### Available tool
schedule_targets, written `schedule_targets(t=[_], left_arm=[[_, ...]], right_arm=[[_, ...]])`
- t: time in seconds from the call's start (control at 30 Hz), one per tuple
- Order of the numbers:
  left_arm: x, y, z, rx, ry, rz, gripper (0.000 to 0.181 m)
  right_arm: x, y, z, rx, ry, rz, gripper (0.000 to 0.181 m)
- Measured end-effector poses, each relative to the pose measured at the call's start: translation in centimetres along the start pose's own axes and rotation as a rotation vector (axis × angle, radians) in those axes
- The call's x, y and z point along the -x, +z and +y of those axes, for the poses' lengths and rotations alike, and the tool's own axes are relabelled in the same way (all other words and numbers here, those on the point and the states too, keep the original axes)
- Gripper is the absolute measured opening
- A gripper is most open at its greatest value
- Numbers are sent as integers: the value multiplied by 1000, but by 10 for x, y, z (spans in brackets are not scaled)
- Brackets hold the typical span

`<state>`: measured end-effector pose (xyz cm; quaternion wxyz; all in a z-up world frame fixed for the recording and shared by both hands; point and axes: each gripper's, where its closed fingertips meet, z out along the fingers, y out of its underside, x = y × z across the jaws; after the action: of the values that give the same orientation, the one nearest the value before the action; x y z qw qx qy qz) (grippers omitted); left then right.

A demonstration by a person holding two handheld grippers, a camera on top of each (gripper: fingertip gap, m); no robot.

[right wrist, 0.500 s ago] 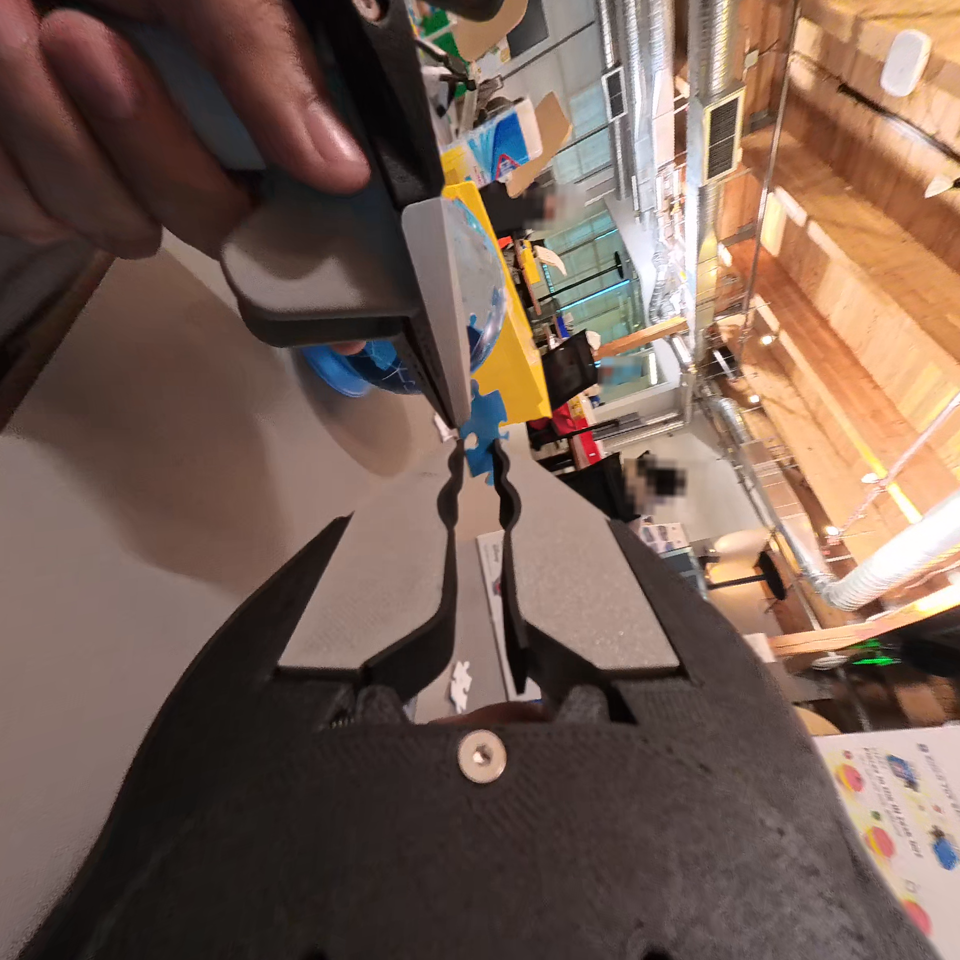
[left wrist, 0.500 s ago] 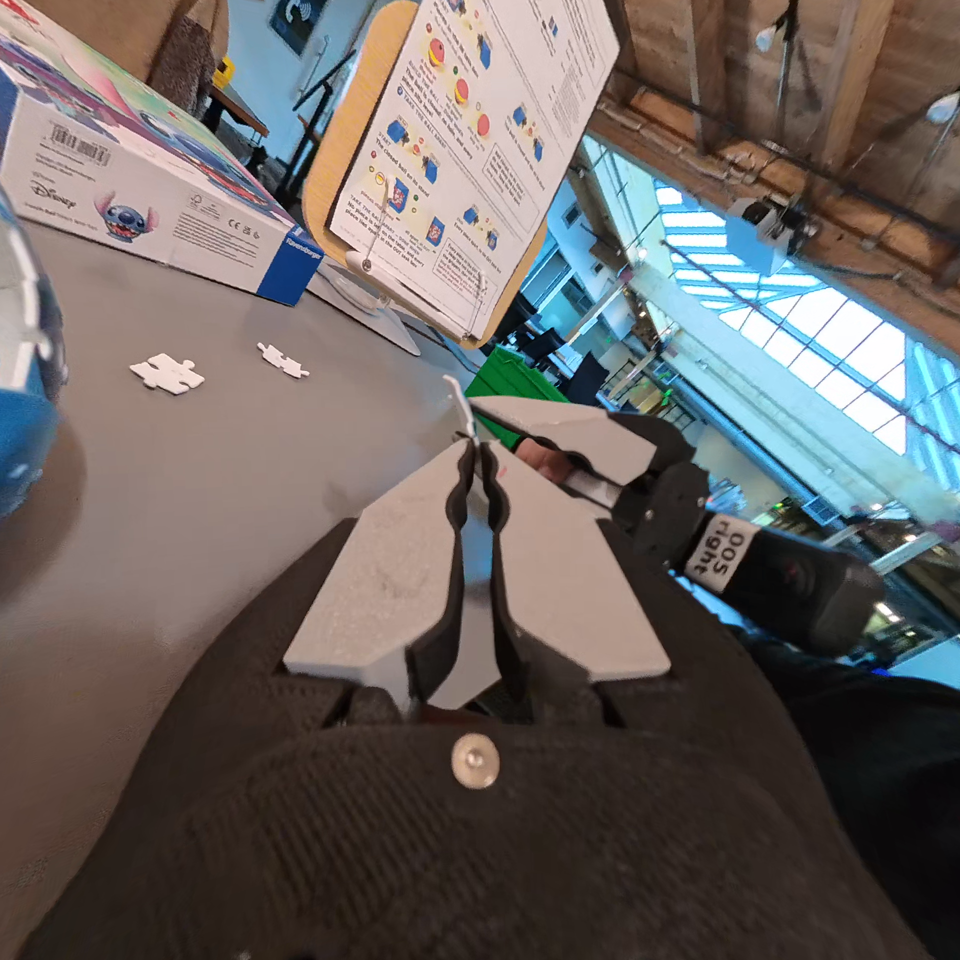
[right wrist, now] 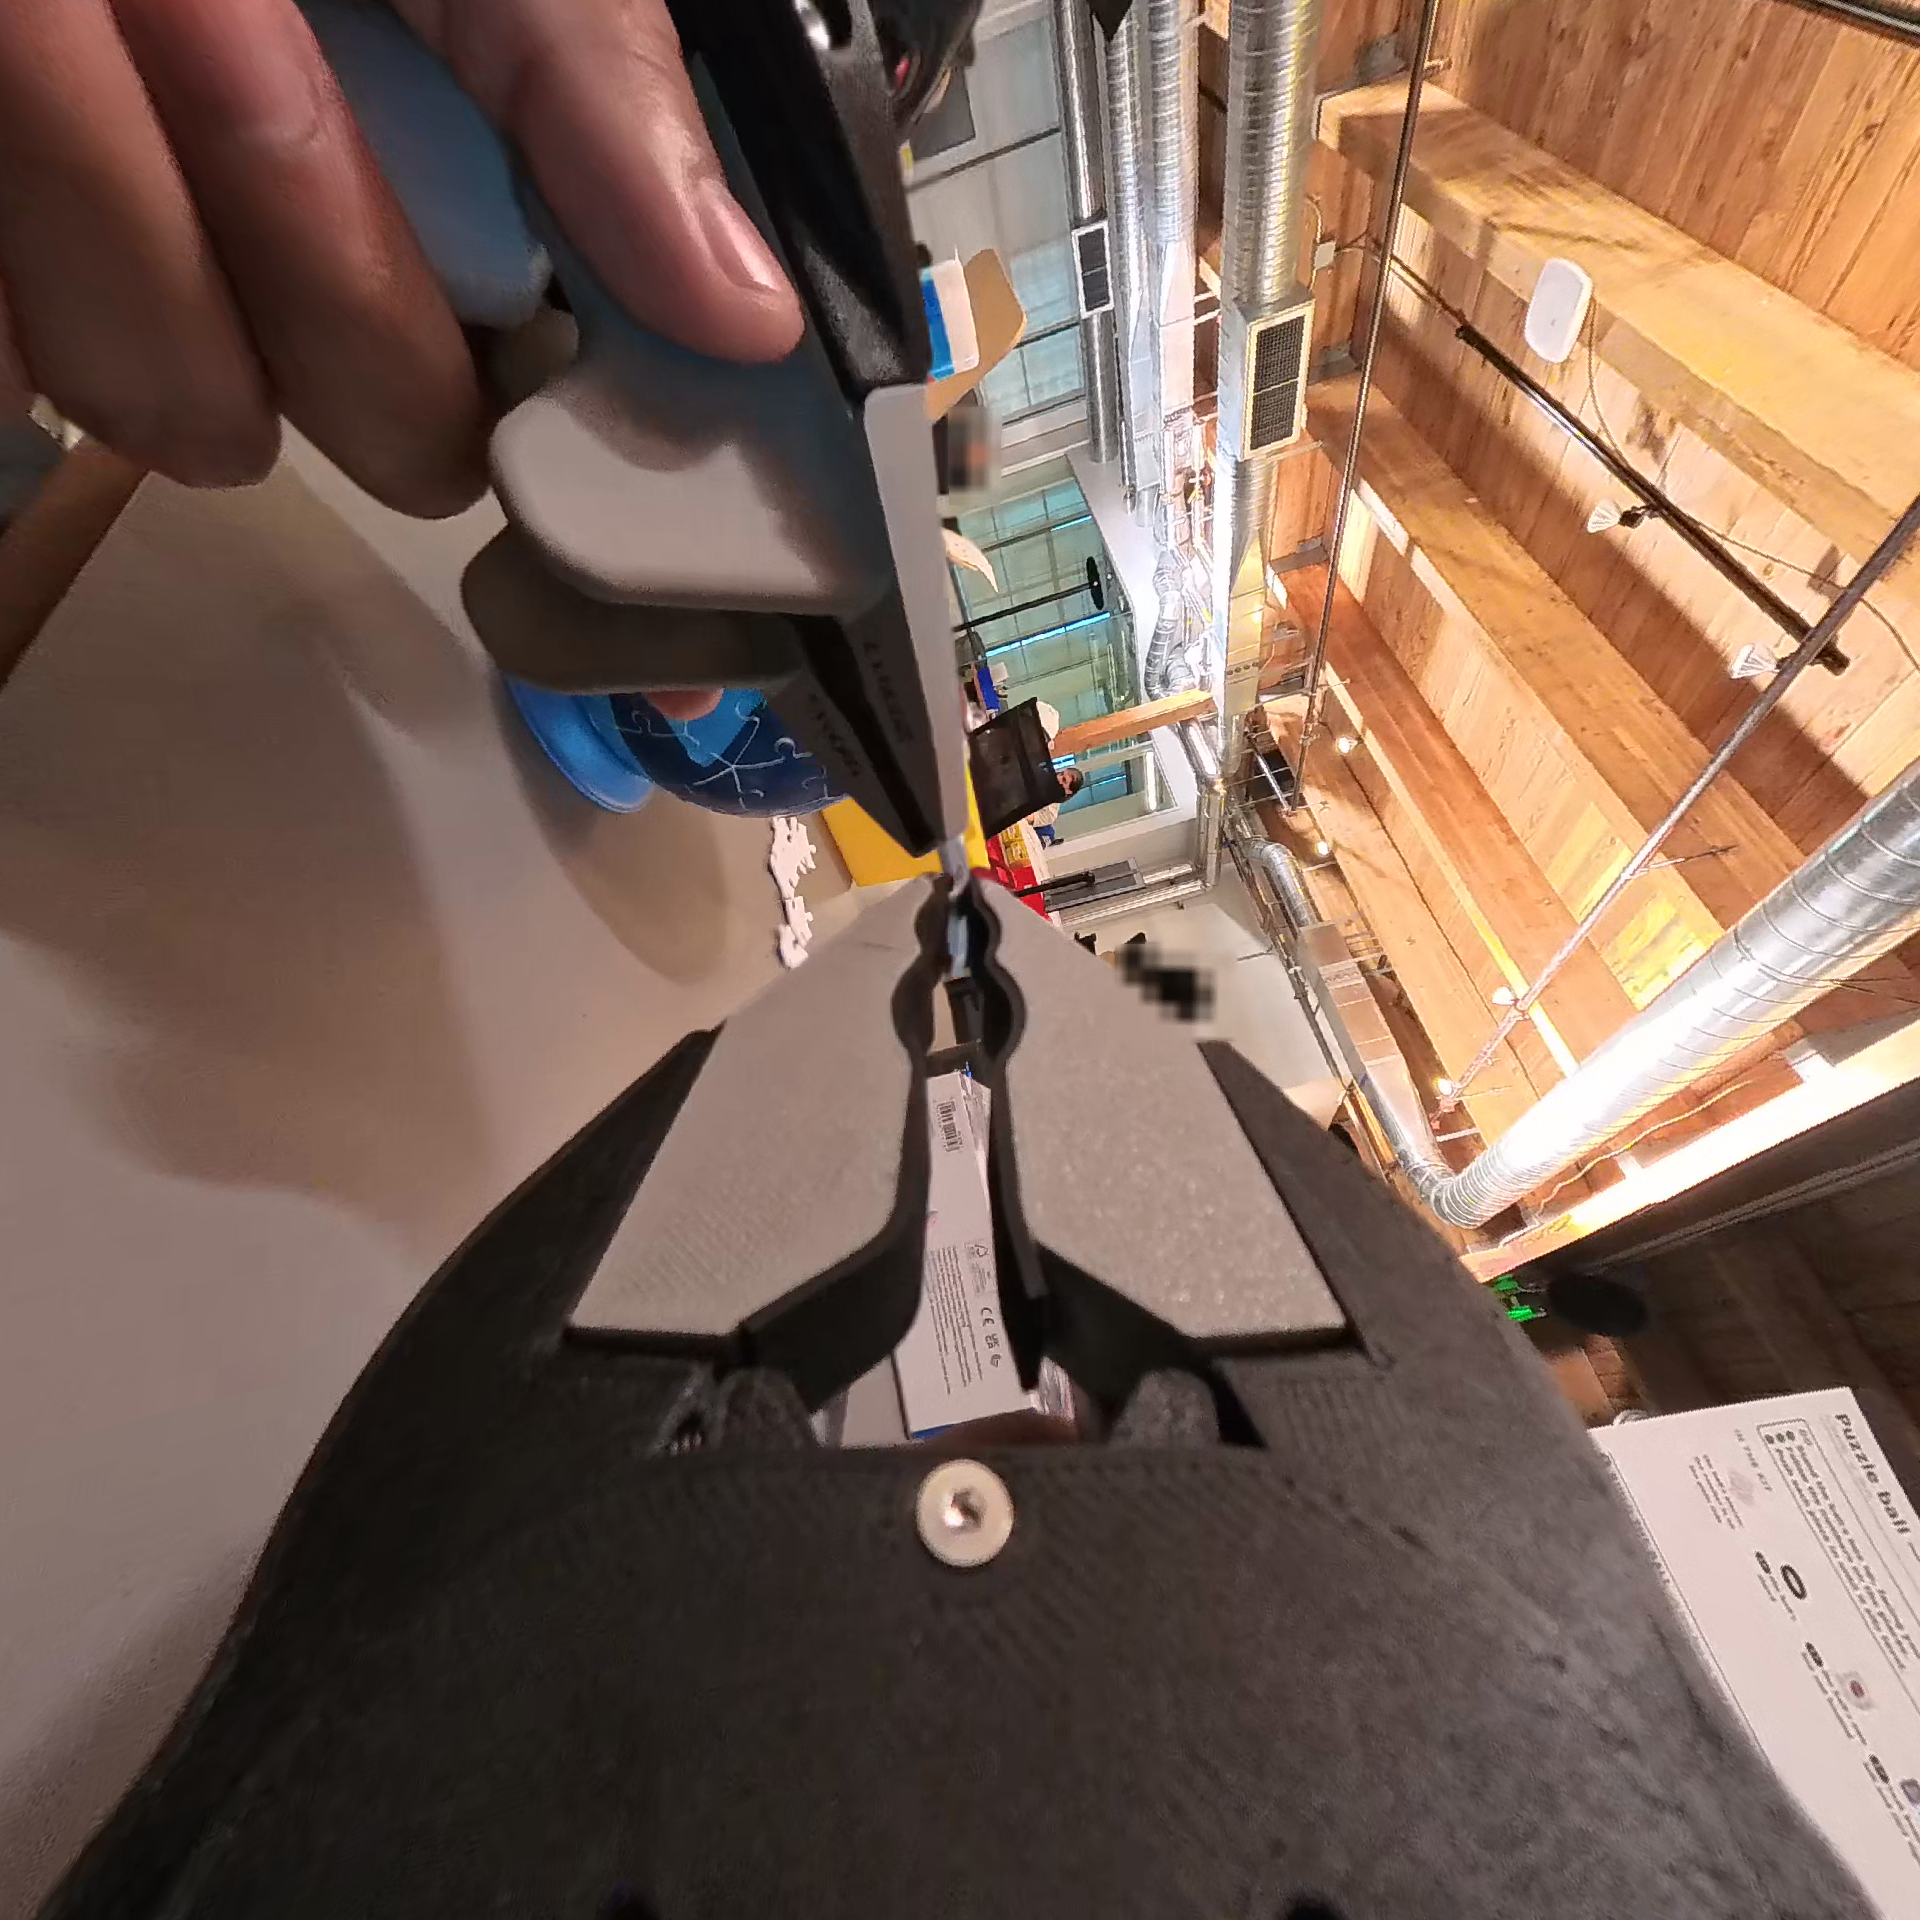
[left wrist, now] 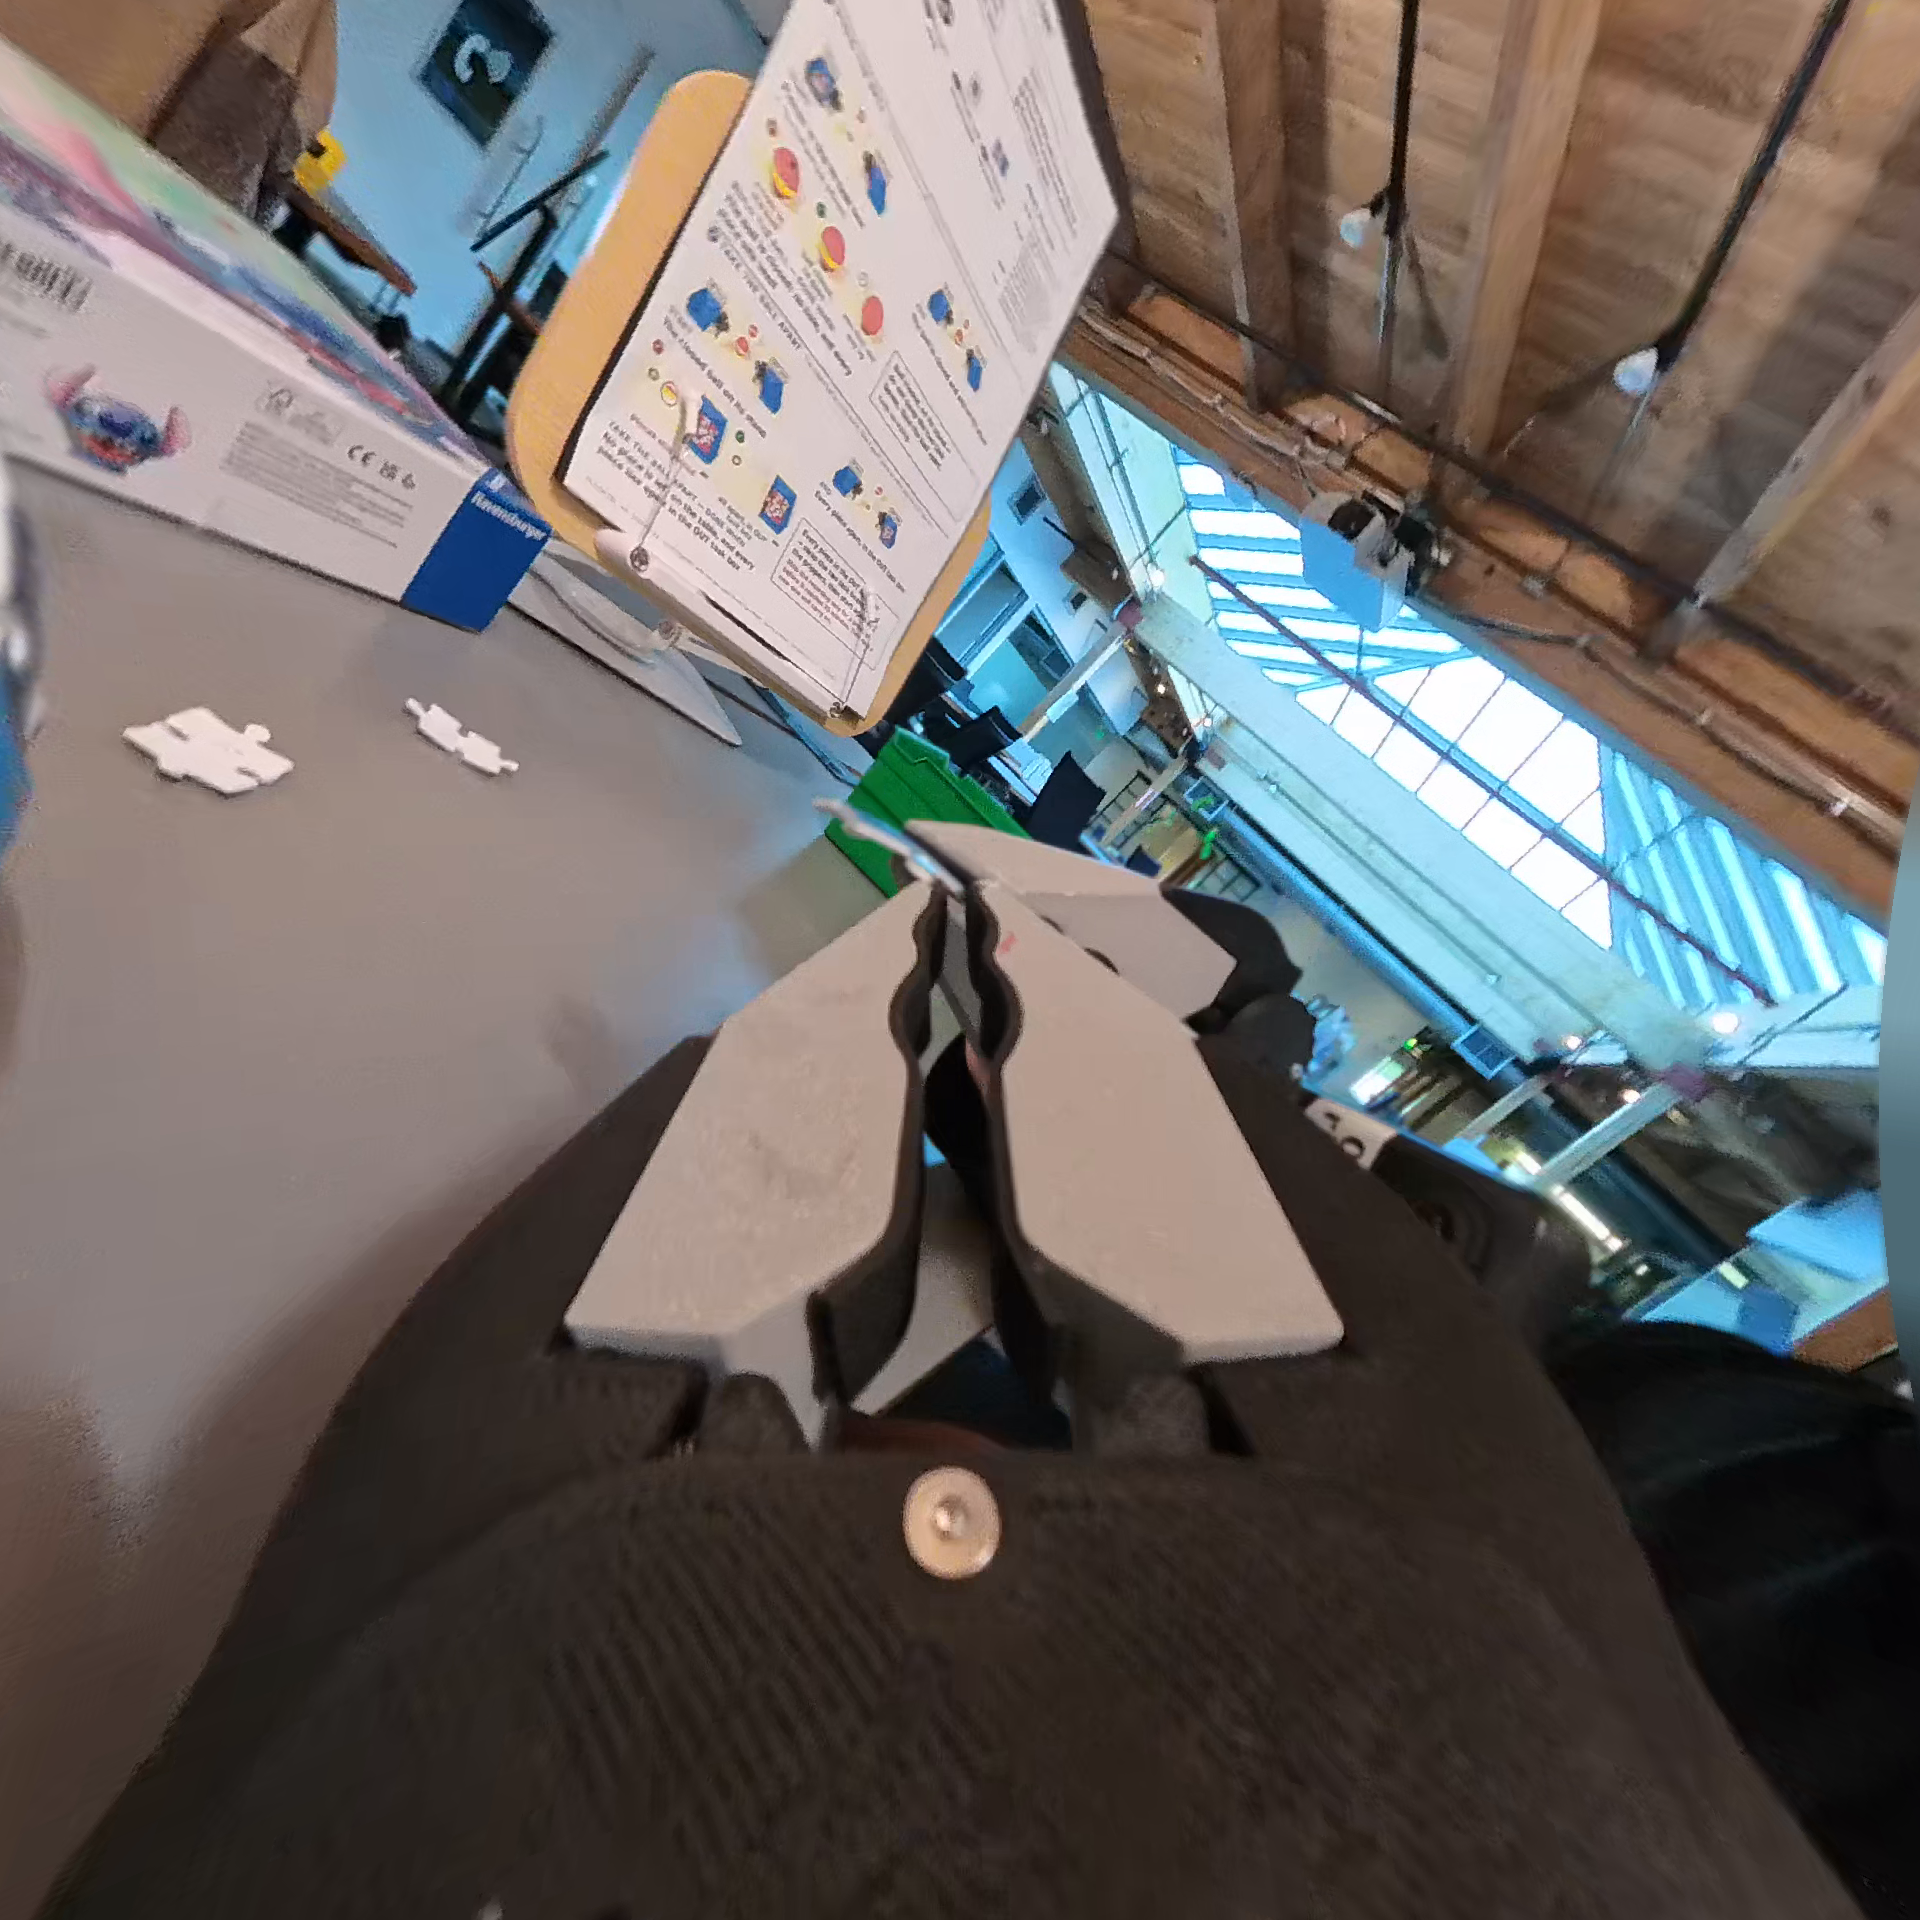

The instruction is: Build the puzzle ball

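Observation:
A puzzle piece (left wrist: 868, 826) is held edge-on between both grippers, above the grey table. My left gripper (left wrist: 943, 896) is shut on it. My right gripper (right wrist: 956, 914) is shut on the same piece (right wrist: 957, 935), tip to tip with the left gripper (right wrist: 935, 836), which a hand holds. The right gripper's finger (left wrist: 1060, 904) lies just behind the left tips. The partly built blue puzzle ball (right wrist: 727, 753) sits on a blue stand (right wrist: 577, 753) behind the left gripper, mostly hidden. Two loose white pieces (left wrist: 208, 748) (left wrist: 462, 738) lie on the table.
The puzzle box (left wrist: 260, 436) lies at the far left of the table (left wrist: 312, 987). An instruction sheet on a stand (left wrist: 831, 312) is behind it. More white pieces (right wrist: 795, 883) lie near the ball. A yellow object (right wrist: 862, 857) is beyond them.
The piece, face-on and blue in the right view before, now shows edge-on. The right gripper's tips have closed tighter on it. The two grippers have turned against each other.

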<state>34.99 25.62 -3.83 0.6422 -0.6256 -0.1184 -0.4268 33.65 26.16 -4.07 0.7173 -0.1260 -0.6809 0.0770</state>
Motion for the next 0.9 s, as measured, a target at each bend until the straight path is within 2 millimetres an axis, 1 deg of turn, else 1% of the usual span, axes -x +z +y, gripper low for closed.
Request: schedule_targets(t=[0.03,0.2,0.27,0.3,0.33,0.37,0.4,0.47,0.53,0.57,0.6,0.67,0.77,0.83,0.87,0.9], left_arm=[[-1,0,0,4,35,-7,0],[-3,-8,-3,10,212,-43,2],[0,-16,-9,29,355,-91,11],[3,-20,-15,35,456,-133,16],[2,-23,-20,41,557,-160,17],[-2,-24,-24,58,643,-169,18],[-6,-23,-25,88,707,-172,19],[-13,-19,-24,147,794,-175,19],[-9,-17,-26,193,882,-230,19],[-6,-16,-28,207,917,-255,19],[-5,-15,-29,214,929,-261,17],[-4,-12,-30,226,898,-248,15],[-2,-6,-29,257,821,-216,15],[-9,-2,-28,249,763,-146,15],[-14,-1,-30,230,740,-117,10],[-15,-1,-32,216,734,-110,1]], right_arm=[[-1,0,0,2,-1,6,0],[-9,-3,4,-4,46,22,0],[-12,-7,0,-44,96,10,0],[-12,-10,-7,-93,132,-12,0],[-11,-13,-15,-150,199,-50,0],[-10,-15,-21,-198,318,-118,0],[-11,-14,-23,-223,488,-195,0],[-26,-8,-17,-279,895,-298,0],[-41,-4,-9,-379,1272,-436,0],[-46,-3,-5,-427,1412,-494,0],[-48,-3,-1,-461,1507,-526,0],[-45,-2,2,-484,1587,-576,0],[-39,-1,-7,-523,1629,-643,0],[-39,0,-13,-553,1643,-664,0],[-38,1,-14,-560,1640,-664,0],[-36,1,-16,-559,1629,-667,0]])
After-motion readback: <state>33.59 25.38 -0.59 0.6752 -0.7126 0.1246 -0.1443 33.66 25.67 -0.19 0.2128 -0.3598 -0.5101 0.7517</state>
